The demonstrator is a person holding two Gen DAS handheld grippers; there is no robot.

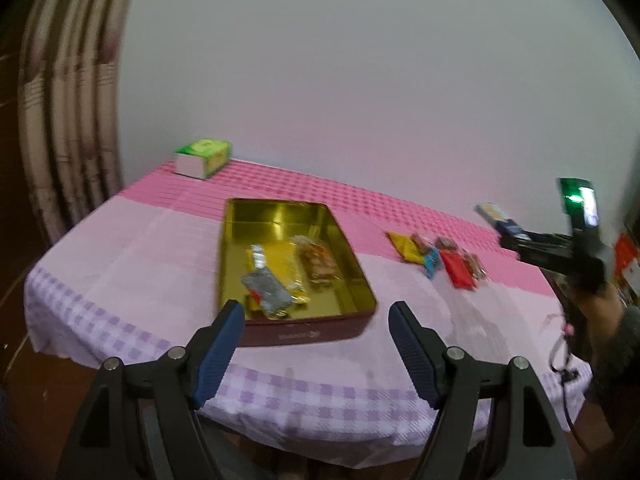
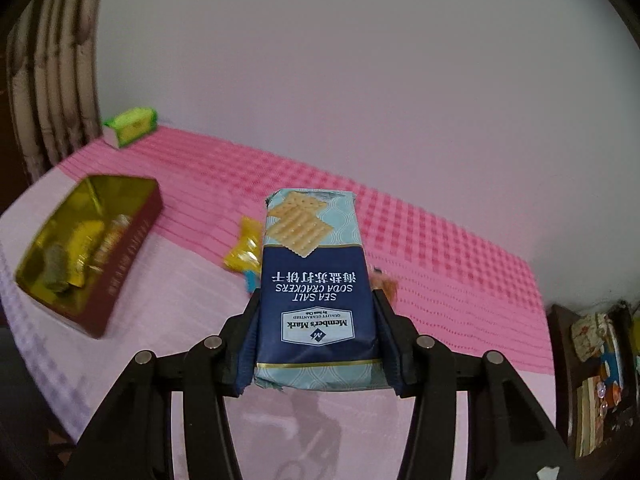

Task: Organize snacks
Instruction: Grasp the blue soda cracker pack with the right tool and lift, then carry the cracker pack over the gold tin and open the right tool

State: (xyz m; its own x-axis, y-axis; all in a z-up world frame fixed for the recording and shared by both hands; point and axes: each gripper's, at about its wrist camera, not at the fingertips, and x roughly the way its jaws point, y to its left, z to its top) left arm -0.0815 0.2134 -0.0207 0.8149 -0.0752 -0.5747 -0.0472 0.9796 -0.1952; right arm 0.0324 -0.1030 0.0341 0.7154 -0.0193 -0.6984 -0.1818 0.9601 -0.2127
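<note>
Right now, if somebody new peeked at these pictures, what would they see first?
Probably the blue pack of soda crackers, held up above the table, squeezed between the fingers of the right gripper. Next, the shiny gold tin on the pink checked tablecloth, with a few wrapped snacks already inside, just ahead of the open, empty left gripper. More bright snack packets lie loose on the cloth to the tin's right.

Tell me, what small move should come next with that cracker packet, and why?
Probably carry the cracker packet leftward toward the open tin. The right claw is shut on the packet and holds it above the tablecloth, while the tin already holds a few snacks and shows bare gold floor at its far end. The left claw is open with nothing between its jaws.
</note>
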